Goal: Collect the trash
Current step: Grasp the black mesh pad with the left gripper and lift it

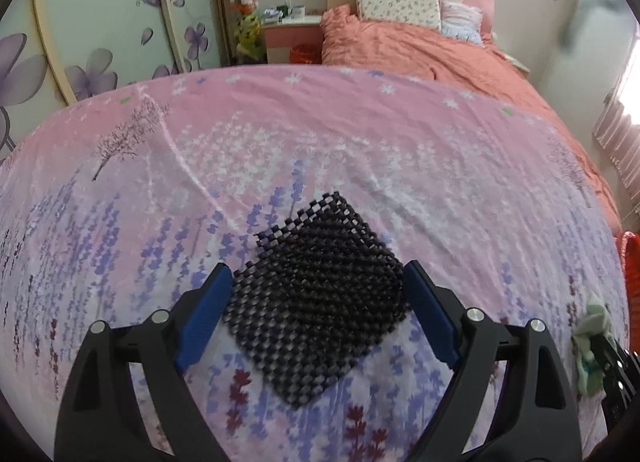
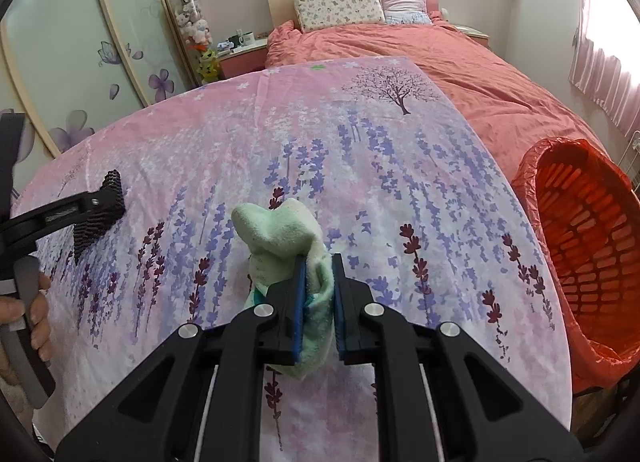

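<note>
A black mesh mat lies on the pink floral tablecloth. My left gripper is open, its blue pads either side of the mat's near part, just above it. It also shows at the left of the right wrist view over the mat. My right gripper is shut on a crumpled pale green cloth and holds it above the tablecloth. The cloth also shows at the right edge of the left wrist view.
An orange-red basket lined with a red bag stands beside the table at the right. Behind the table is a bed with an orange quilt, pillows and a nightstand. A flowered wardrobe is at the left.
</note>
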Tool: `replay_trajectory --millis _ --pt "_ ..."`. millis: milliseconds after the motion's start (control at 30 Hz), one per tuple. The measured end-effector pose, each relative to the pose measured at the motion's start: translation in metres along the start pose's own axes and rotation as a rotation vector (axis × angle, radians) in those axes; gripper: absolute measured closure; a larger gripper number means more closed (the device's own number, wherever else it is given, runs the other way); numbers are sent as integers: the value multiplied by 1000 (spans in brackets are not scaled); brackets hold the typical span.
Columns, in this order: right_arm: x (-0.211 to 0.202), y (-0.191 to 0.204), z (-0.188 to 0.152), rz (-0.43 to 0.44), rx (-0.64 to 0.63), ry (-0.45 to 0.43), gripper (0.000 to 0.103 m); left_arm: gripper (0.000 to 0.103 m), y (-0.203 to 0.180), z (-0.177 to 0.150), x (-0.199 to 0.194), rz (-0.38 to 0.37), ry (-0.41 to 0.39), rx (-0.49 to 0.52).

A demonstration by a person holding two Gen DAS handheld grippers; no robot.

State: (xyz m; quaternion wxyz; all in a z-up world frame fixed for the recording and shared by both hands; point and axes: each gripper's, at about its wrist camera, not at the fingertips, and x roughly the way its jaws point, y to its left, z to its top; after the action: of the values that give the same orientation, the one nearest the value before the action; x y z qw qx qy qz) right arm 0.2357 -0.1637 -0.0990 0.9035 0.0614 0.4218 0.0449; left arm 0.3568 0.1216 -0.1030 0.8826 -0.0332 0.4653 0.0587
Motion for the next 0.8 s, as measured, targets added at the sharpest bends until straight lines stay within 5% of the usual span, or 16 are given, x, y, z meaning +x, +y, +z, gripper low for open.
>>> replay_trajectory --millis 200,367,433,500,800 --pt "-1 -3 -1 12 9 1 91 24 -1 -11 -3 -6 -30 -15" --pt "-1 -2 -1 13 9 1 91 56 -8 -22 -12 -57 -74 29" --pt "-1 -3 -1 12 9 1 91 77 -10 -24 -15 -97 -79 52" --pt "-1 -3 -1 13 10 1 91 85 -14 -25 -17 -120 -82 75" --pt "-1 -2 -1 13 9 1 91 90 -1 -42 -30 -165 -95 105"
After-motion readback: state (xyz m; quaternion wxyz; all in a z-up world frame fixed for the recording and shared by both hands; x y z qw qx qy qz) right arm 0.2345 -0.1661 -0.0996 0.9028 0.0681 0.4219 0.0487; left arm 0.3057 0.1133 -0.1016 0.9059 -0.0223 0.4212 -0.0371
